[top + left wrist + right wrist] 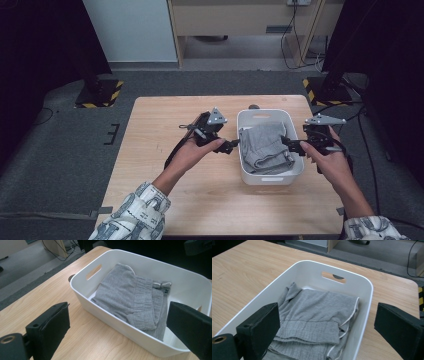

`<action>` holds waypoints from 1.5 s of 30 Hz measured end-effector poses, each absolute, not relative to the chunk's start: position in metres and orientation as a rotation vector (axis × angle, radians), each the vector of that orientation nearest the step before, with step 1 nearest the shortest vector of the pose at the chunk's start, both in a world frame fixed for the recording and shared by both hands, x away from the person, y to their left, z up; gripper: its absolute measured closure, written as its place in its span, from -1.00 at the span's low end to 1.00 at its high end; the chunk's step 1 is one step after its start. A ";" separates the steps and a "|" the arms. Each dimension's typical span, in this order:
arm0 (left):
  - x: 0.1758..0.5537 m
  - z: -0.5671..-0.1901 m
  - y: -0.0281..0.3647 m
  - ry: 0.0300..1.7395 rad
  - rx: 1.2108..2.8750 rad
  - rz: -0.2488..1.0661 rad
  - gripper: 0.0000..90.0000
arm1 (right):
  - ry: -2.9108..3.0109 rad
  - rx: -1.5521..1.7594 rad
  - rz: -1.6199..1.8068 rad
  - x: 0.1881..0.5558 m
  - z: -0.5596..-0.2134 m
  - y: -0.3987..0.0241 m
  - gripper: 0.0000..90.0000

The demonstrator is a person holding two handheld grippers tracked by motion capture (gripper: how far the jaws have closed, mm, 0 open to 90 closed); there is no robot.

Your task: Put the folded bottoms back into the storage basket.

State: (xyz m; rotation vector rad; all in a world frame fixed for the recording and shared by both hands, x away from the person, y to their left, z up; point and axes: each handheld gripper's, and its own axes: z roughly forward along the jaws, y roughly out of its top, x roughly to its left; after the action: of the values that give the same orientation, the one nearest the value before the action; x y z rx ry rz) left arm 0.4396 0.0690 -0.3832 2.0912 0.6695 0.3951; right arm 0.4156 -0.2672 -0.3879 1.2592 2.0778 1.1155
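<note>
Right gripper (pixel 291 144): jaws spread wide, nothing between them, tips over the right rim of the white rectangular plastic basket (pixel 248 176). Left gripper (pixel 231 146): likewise wide open and empty, held just outside the basket's left wall.

The folded grey knit garment (pixel 264 148) lies inside the basket on the light wooden table (pixel 150 150), ribbed waistband toward the person (white trim shows along one edge). Its long axis runs away from the person, along the basket's length.

Judgement: the garment lies inward of both grippers, between them; the right one, already past the rim, is nearer and better placed to descend on it.
</note>
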 end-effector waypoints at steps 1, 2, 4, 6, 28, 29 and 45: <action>0.440 -0.384 0.071 0.674 2.090 0.399 -0.91 | 2.074 1.267 1.118 0.415 -0.388 -0.269 -0.85; 0.440 -0.384 0.073 0.677 2.089 0.402 -0.91 | 2.072 1.276 1.121 0.415 -0.389 -0.271 -0.85; 0.440 -0.385 0.078 0.681 2.081 0.404 -0.91 | 2.060 1.283 1.123 0.414 -0.390 -0.275 -0.85; 0.439 -0.387 0.082 0.687 2.082 0.412 -0.91 | 2.056 1.291 1.124 0.412 -0.392 -0.280 -0.86; 0.438 -0.415 0.139 0.797 2.060 0.421 -0.91 | 1.956 1.377 1.083 0.390 -0.411 -0.326 -0.68; 0.438 -0.417 0.142 0.804 2.058 0.420 -0.91 | 1.954 1.384 1.075 0.389 -0.413 -0.328 -0.65; 0.436 -0.450 0.176 0.888 2.082 0.401 -0.91 | 1.922 1.538 0.917 0.370 -0.461 -0.355 -0.35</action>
State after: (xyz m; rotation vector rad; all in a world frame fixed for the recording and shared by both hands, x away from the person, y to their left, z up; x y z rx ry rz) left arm 0.4362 0.1755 -0.4497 2.0820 0.8881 0.4008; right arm 0.3696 -0.3549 -0.4612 1.5383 1.9216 0.9168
